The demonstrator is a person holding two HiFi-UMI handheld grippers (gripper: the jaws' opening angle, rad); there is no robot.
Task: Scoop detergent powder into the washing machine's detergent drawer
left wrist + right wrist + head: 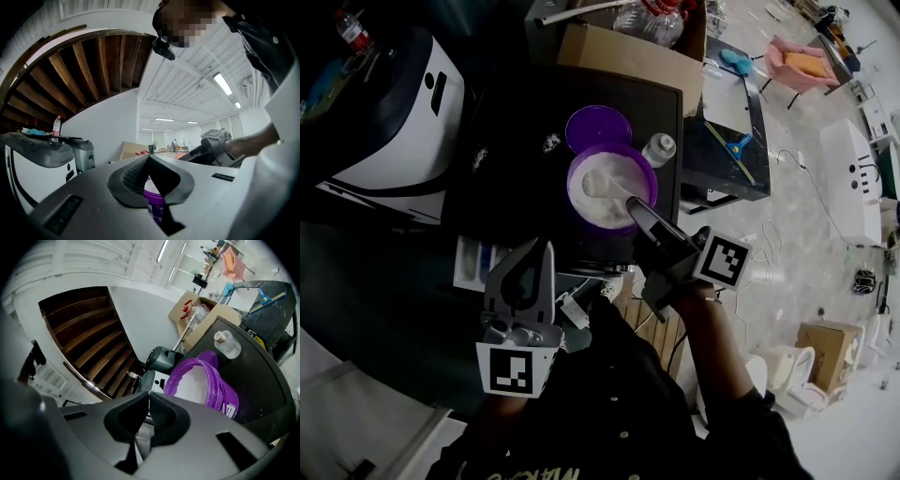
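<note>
A purple tub (645,178) (220,394) (154,199) full of white detergent powder stands open on a black top (516,159). A white scoop (602,184) lies in the powder, its handle running back to my right gripper (635,206) (149,394). That gripper is shut at the tub's near right rim, and it seems to pinch the handle's end. My left gripper (546,248) (149,157) is shut and holds nothing, near the front edge. Just left of it a white detergent drawer (473,264) with blue compartments sticks out.
The tub's purple lid (598,127) lies behind it, with a small clear bottle (658,148) (227,344) to the right. A cardboard box (628,52) stands at the back, a white-and-navy appliance (394,122) on the left, and a black table (727,155) on the right.
</note>
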